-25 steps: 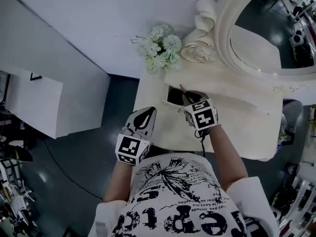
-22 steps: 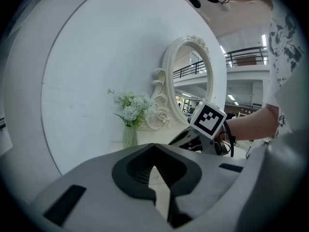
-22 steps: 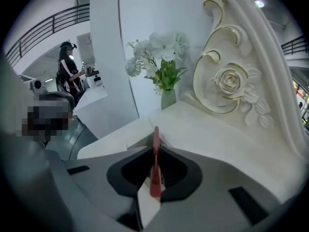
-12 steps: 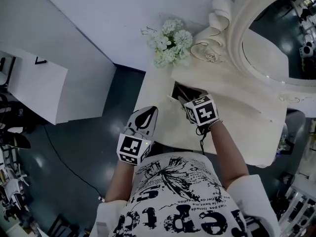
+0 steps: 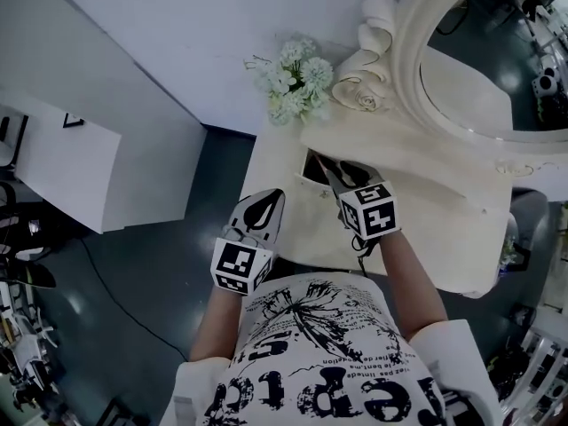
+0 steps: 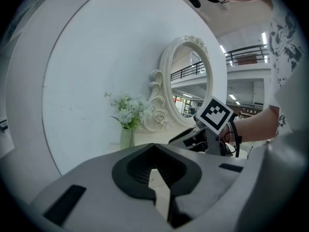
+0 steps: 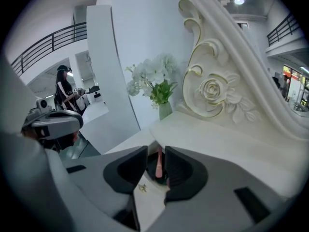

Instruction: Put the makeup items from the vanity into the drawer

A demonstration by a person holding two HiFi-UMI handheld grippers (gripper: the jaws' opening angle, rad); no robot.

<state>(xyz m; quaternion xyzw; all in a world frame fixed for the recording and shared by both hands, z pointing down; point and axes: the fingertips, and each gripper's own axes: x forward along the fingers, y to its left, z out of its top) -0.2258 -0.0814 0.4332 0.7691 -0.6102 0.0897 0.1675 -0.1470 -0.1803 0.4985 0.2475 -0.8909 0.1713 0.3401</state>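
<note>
Right gripper (image 5: pixel 342 174): jaws part open and closing. In the right gripper view (image 7: pixel 155 151) a slim pink makeup stick (image 7: pixel 159 164) shows in the gap, close to the right-hand jaw. A clear gap remains on its other side, so the pads are not clamped on it and it reads as released. The stick lies lengthwise in the dark open drawer (image 5: pixel 311 167), pointing away from the camera.

In the head view the right gripper sits at frame centre. Its tips are over the drawer mouth and its marker cube (image 5: pixel 368 209) is just below. The bare forearm runs down and right to a white sleeve, with a cable looping at the wrist.

Left gripper (image 5: pixel 269 199): jaws together with nothing in them. In the left gripper view (image 6: pixel 154 146) the tips meet, and only pale table top shows through the slit below. It is held left of centre in the head view, at the front left edge of the vanity (image 5: pixel 435 238). It points up-frame, near the right gripper but not touching it (the right cube sits centre right in the left gripper view).

Upper centre of the head view shows a bunch of white flowers (image 5: pixel 295 78). The oval mirror (image 5: pixel 479 69), with its carved rose frame, is at the upper right.
</note>
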